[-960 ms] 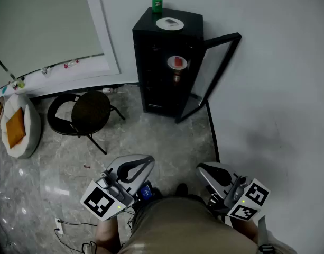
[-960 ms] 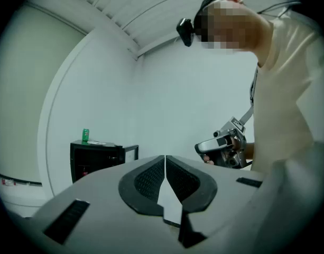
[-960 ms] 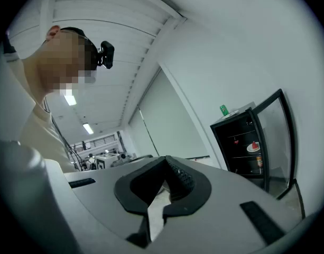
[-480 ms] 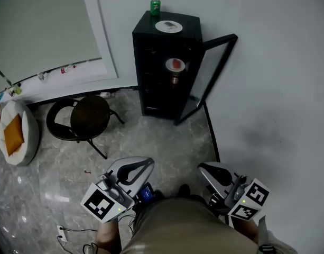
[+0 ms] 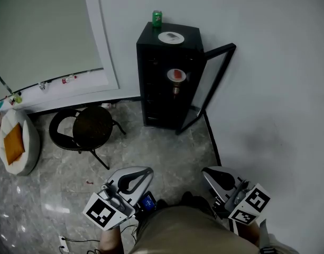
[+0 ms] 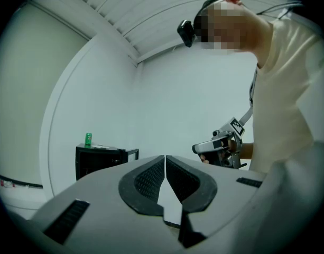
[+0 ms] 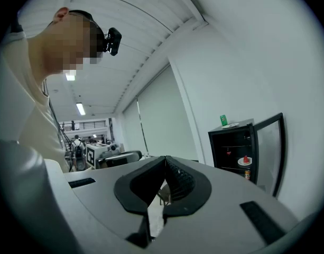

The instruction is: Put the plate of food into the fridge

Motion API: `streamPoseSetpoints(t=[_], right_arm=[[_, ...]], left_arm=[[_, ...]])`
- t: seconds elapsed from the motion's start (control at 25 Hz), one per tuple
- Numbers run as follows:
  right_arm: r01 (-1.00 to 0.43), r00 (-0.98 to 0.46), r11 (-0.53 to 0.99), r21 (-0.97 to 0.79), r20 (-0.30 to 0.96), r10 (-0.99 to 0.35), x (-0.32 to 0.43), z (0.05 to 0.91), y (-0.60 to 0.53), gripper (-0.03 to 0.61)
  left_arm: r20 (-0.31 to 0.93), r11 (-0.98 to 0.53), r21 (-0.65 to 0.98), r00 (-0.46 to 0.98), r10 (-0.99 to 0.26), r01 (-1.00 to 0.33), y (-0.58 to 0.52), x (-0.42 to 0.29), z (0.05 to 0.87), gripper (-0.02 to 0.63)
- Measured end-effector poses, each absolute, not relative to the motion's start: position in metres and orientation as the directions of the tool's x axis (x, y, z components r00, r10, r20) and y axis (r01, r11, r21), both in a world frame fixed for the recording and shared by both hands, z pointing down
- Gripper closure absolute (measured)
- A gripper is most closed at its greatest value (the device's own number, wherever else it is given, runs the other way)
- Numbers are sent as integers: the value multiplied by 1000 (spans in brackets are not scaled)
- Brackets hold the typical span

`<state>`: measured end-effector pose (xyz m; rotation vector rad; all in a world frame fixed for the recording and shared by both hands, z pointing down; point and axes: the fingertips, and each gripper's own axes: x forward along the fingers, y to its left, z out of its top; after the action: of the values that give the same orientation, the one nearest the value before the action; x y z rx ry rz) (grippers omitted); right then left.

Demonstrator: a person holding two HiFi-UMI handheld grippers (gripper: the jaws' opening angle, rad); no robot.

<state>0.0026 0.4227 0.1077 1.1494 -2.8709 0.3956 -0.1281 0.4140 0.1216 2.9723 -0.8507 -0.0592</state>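
The white round plate of red food (image 5: 176, 74) sits on a shelf in the open black fridge (image 5: 142, 78), and it looks hard and breakable, best pinched by its rim, while the left gripper (image 6: 165, 157) and right gripper (image 7: 164, 161) are both closed and empty.

A: From where is the fridge (image 5: 169, 78) seen in the head view?
B: It is looked down on steeply from well back, on its open-door side. The left claw (image 5: 149, 170) and right claw (image 5: 206, 170) are caught nearest the lens.
A: And the gripper views?
B: Each is aimed from low along its own claw and tilted upward. The fridge is seen far off in both, so it is shared by all three.
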Motion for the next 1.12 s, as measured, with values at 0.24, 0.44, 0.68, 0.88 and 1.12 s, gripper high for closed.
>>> streamPoseSetpoints(t=[0.24,0.44,0.68,0.88,1.12], right_arm=[[-672,-739,708,-217,125,-662,0,106,420,557],[-662,-746,710,-240,130,-653,4,107,407,557],[-661,-749,713,-232,149,-646,15,112,386,557],[-639,-767,724,-262,142,-626,30,114,363,557],[-608,-790,738,-292,127,-600,52,117,337,557]], left_arm=[[-24,-842,72,843,-537,-534,414,-131,125,597],[-15,-832,76,834,-552,-549,406,-129,124,597],[-24,-822,60,822,-569,-567,393,-119,116,597],[13,-804,62,806,-592,-592,372,-106,120,598],[36,-798,51,800,-599,-601,343,-80,117,597]])
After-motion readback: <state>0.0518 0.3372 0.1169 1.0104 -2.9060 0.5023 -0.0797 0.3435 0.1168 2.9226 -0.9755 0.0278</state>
